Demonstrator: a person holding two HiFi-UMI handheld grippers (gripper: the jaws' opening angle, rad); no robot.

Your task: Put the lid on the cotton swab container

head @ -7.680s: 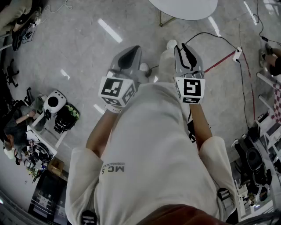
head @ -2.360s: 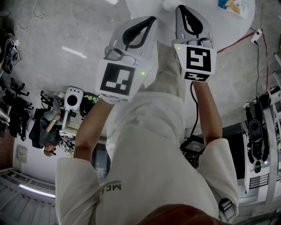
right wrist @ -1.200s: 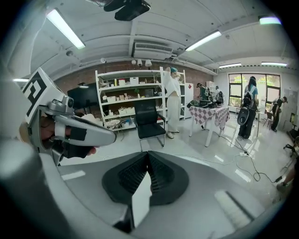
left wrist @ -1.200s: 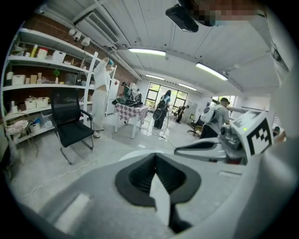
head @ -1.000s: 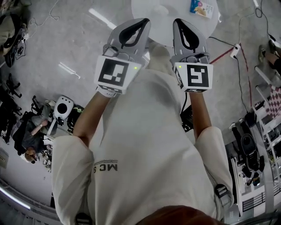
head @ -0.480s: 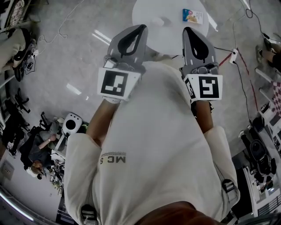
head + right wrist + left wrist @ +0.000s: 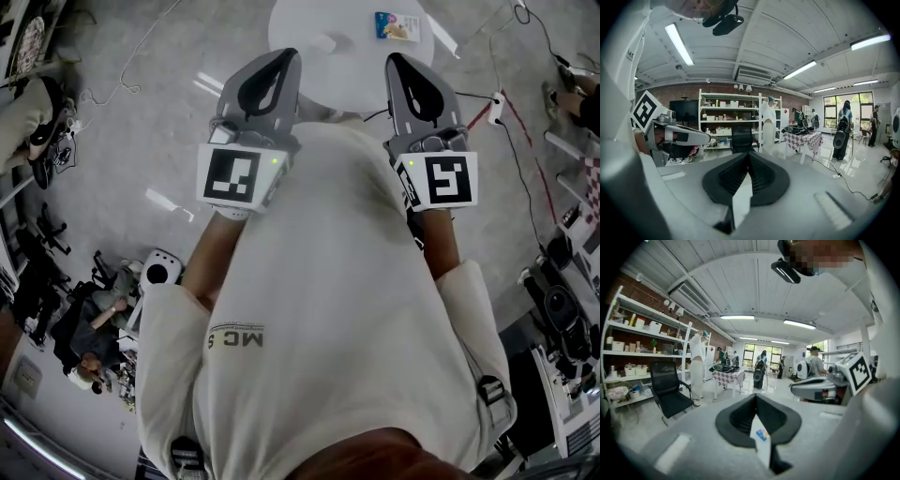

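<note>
A round white table (image 7: 352,70) stands on the floor at the top of the head view. A small colourful packet (image 7: 397,25) lies on it, beside a pale round object (image 7: 325,42) too small to identify. I cannot make out a cotton swab container or a lid. My left gripper (image 7: 284,56) and right gripper (image 7: 399,60) are held side by side in front of the white shirt, pointing towards the table. Both are shut with nothing held. In the gripper views the left gripper (image 7: 756,396) and right gripper (image 7: 749,153) have tips that meet, with a sliver of the table showing through.
Cables and a power strip (image 7: 496,98) lie on the grey floor right of the table. People sit among gear at the lower left (image 7: 89,337). A black office chair (image 7: 670,387), shelves (image 7: 726,122) and a checkered table (image 7: 801,138) stand further off.
The white table has come into view at the top and its packet now shows clearly. Both grippers stay shut and side by side at chest height.
</note>
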